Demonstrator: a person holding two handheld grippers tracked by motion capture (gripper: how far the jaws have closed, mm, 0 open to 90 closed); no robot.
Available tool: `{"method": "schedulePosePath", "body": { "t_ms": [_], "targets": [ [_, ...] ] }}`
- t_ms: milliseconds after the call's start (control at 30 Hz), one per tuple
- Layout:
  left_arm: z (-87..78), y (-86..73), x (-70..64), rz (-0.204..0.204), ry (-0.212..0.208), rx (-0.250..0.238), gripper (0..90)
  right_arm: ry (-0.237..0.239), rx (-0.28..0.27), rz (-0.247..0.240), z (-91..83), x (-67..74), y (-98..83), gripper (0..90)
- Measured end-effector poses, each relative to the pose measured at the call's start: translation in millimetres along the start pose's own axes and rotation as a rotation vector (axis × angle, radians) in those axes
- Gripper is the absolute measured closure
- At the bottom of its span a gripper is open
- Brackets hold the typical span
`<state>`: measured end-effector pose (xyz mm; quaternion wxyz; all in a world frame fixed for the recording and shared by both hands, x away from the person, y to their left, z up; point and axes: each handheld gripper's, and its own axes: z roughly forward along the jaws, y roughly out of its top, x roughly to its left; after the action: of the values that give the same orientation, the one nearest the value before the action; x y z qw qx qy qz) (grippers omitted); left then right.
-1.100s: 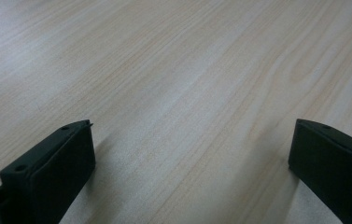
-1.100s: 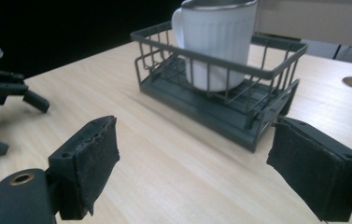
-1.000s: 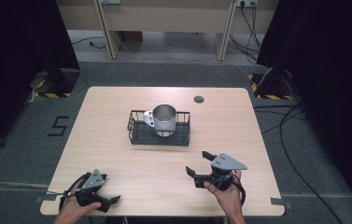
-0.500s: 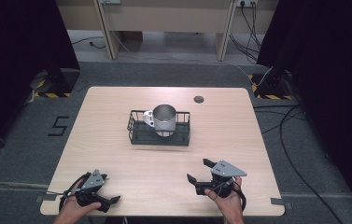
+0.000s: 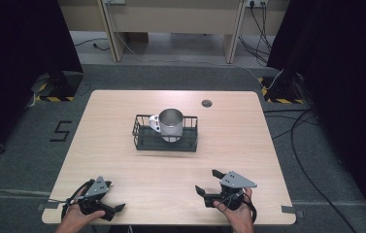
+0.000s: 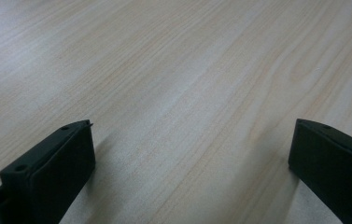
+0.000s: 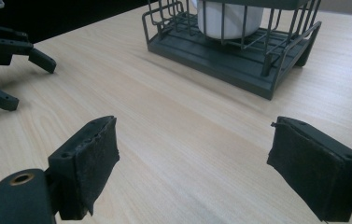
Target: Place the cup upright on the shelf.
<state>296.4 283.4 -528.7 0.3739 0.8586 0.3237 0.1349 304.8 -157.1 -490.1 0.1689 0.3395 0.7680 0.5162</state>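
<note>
**Both grippers spread wide at the near edge, mug in its basket at centre**

On the light wood table (image 5: 122,126), a dark wire basket (image 5: 144,141) sits just beyond the middle, toward 12 o'clock from the person. A metal mug (image 5: 172,122) stands upright inside it, its white handle (image 5: 154,122) pointing to 9 o'clock. A small round grommet (image 5: 206,103) lies in the tabletop well beyond the basket, toward 1 o'clock.

The left gripper (image 5: 113,212) rests low at about 7 o'clock, held in the left hand (image 5: 76,218); in the left gripper view its jaws stand far apart over bare wood. The right gripper (image 5: 208,182) sits at about 5 o'clock in the right hand (image 5: 236,213), jaws likewise wide apart with nothing between them. The right gripper view looks across the table toward the basket's near corner (image 7: 268,93), with the left gripper at its far left.
</note>
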Motion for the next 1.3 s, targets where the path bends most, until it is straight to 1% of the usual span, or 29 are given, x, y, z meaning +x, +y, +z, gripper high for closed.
{"method": "schedulePosePath", "body": {
  "t_ms": [233,700,1067,1300],
  "targets": [
    [0.0,0.0,0.0,0.000,-0.001,0.000,0.0,-0.004,0.018,0.003,-1.4,2.2,-6.2,15.2],
    [0.0,0.0,0.0,0.000,0.000,0.000,0.0,-0.009,0.040,0.034,-8.3,2.1,-21.9,15.2],
    [0.0,0.0,0.0,0.000,-0.001,0.000,0.0,-0.037,0.065,0.065,-19.3,2.6,-34.5,15.2],
    [0.0,0.0,0.0,0.000,0.000,0.000,0.0,-0.066,0.112,0.058,-23.8,5.1,-41.6,15.2]
  ]
}}
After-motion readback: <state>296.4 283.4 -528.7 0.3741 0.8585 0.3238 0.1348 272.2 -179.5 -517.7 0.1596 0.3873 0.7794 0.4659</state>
